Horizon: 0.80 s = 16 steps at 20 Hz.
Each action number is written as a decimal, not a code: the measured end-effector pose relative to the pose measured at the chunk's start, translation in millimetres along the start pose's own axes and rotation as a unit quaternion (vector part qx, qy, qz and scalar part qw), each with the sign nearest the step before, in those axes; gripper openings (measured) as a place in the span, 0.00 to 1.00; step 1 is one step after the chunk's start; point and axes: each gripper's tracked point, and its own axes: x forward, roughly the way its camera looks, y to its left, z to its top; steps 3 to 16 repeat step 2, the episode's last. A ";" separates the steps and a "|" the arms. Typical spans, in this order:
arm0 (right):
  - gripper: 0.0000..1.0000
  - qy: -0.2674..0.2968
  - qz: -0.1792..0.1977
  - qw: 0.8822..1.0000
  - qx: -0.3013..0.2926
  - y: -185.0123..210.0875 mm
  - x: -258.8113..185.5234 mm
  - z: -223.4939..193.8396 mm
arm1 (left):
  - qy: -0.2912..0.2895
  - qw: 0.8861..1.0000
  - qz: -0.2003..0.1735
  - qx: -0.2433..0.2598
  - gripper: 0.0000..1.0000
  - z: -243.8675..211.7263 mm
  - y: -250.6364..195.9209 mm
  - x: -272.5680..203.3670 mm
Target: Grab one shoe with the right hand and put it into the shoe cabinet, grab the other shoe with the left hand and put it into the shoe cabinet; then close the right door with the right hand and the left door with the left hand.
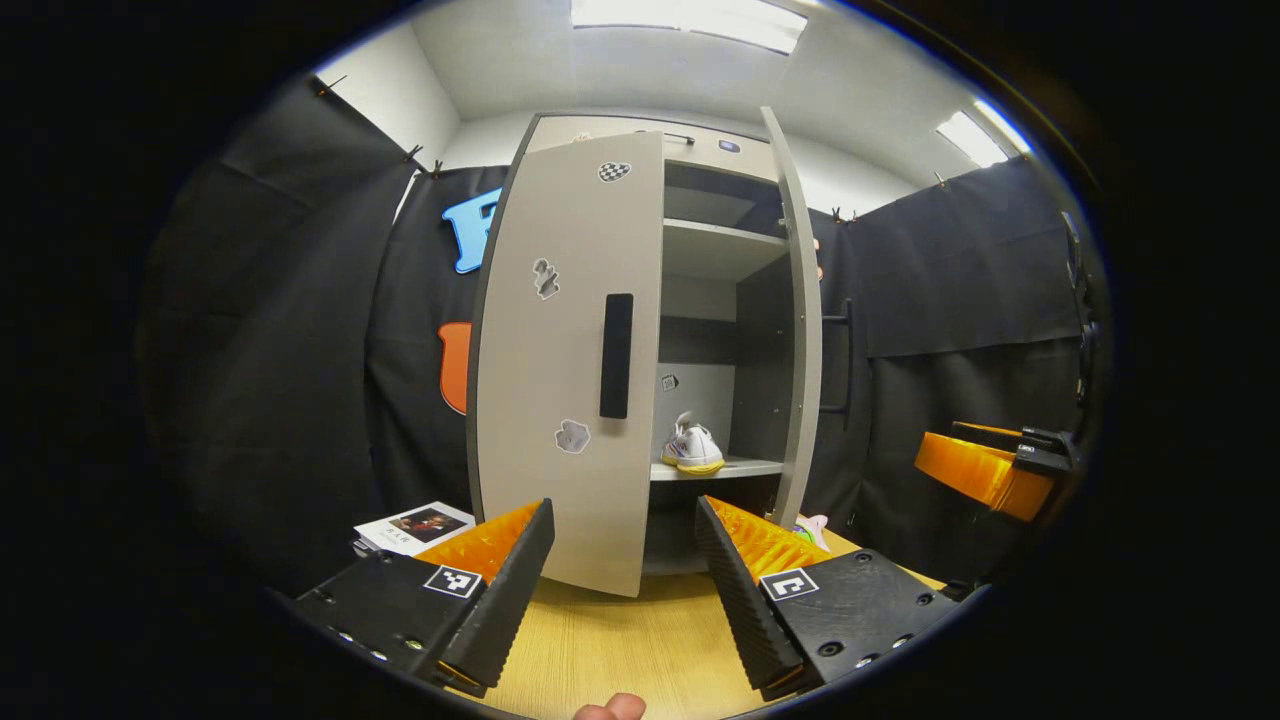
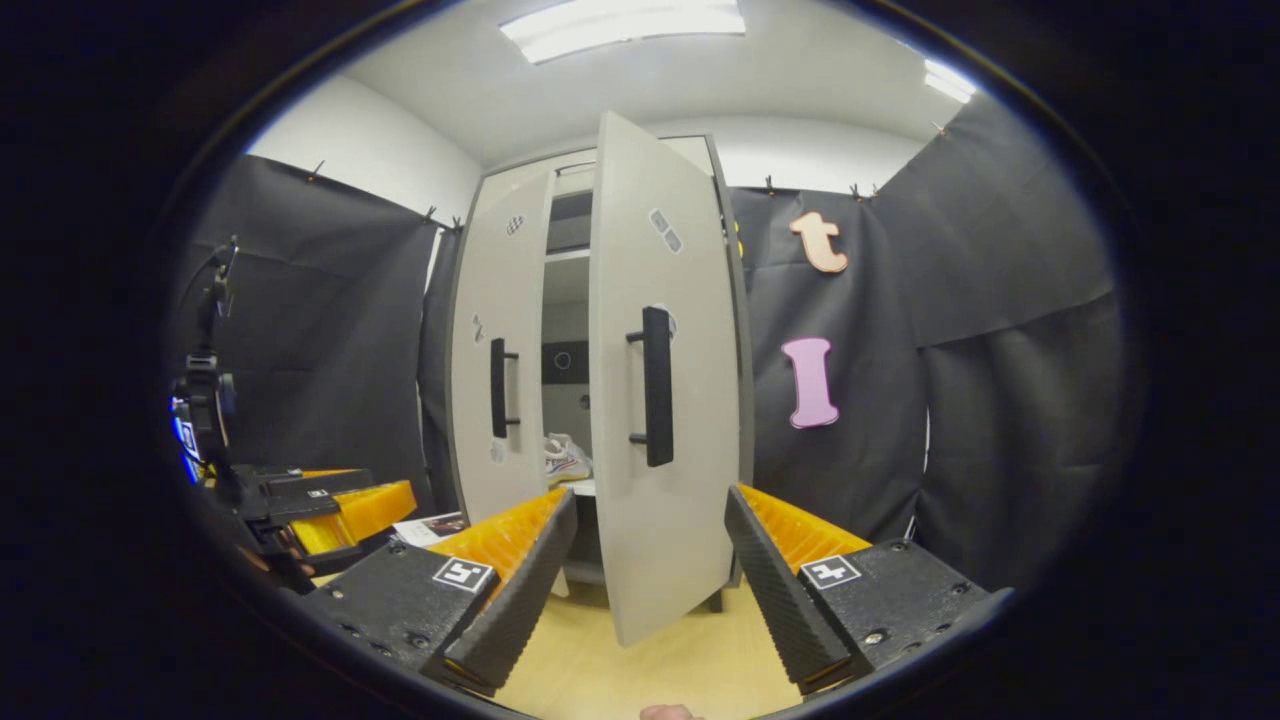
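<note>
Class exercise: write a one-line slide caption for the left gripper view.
Open left gripper faces the half-open left door of the shoe cabinet, a shoe on its shelf.

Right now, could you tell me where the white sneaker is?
The white sneaker with the yellow sole sits on a lower shelf inside the grey shoe cabinet, between its half-open doors.

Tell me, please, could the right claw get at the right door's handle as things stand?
Probably yes. The right claw is open and faces the right door, whose handle stands just above it on the near face. Nothing lies between them; the door stands ajar, not yet closed.
</note>
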 end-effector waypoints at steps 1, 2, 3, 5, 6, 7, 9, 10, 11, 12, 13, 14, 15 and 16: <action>0.97 0.000 0.000 1.000 0.001 -0.5 -0.3 0.4 | 0.001 1.000 0.000 0.000 0.86 0.0 -0.8 -0.3; 0.93 0.000 -0.001 1.000 0.000 -0.7 -0.4 -0.1 | 0.002 1.000 0.001 0.000 0.86 -0.5 -0.6 -0.7; 0.93 0.000 -0.001 1.000 0.000 -0.7 -0.4 -0.1 | 0.002 1.000 0.001 0.000 0.86 -0.5 -0.6 -0.7; 0.93 0.000 -0.001 1.000 0.000 -0.7 -0.4 -0.1 | 0.002 1.000 0.001 0.000 0.86 -0.5 -0.6 -0.7; 0.93 0.000 -0.001 1.000 0.000 -0.7 -0.4 -0.1 | 0.002 1.000 0.001 0.000 0.86 -0.5 -0.6 -0.7; 0.93 0.000 -0.001 1.000 0.000 -0.7 -0.4 -0.1 | 0.002 1.000 0.001 0.000 0.86 -0.5 -0.6 -0.7; 0.93 0.000 -0.001 1.000 0.000 -0.7 -0.4 -0.1 | 0.002 1.000 0.001 0.000 0.86 -0.5 -0.6 -0.7; 0.93 0.000 -0.001 1.000 0.000 -0.7 -0.4 -0.1 | 0.002 1.000 0.001 0.000 0.86 -0.5 -0.6 -0.7; 0.93 0.000 -0.001 1.000 0.000 -0.7 -0.4 -0.1 | 0.002 1.000 0.001 0.000 0.86 -0.5 -0.6 -0.7; 0.93 0.000 -0.001 1.000 0.000 -0.7 -0.4 -0.1 | 0.002 1.000 0.001 0.000 0.86 -0.5 -0.6 -0.7; 0.93 0.000 -0.001 1.000 0.000 -0.7 -0.4 -0.1 | 0.002 1.000 0.001 0.000 0.86 -0.5 -0.6 -0.7; 0.93 0.000 -0.001 1.000 0.000 -0.7 -0.4 -0.1 | 0.002 1.000 0.001 0.000 0.86 -0.5 -0.6 -0.7; 0.93 0.000 -0.001 1.000 0.000 -0.7 -0.4 -0.1 | 0.002 1.000 0.001 0.000 0.86 -0.5 -0.6 -0.7; 0.93 0.000 -0.001 1.000 0.000 -0.7 -0.4 -0.1 | 0.002 1.000 0.001 0.000 0.86 -0.5 -0.6 -0.7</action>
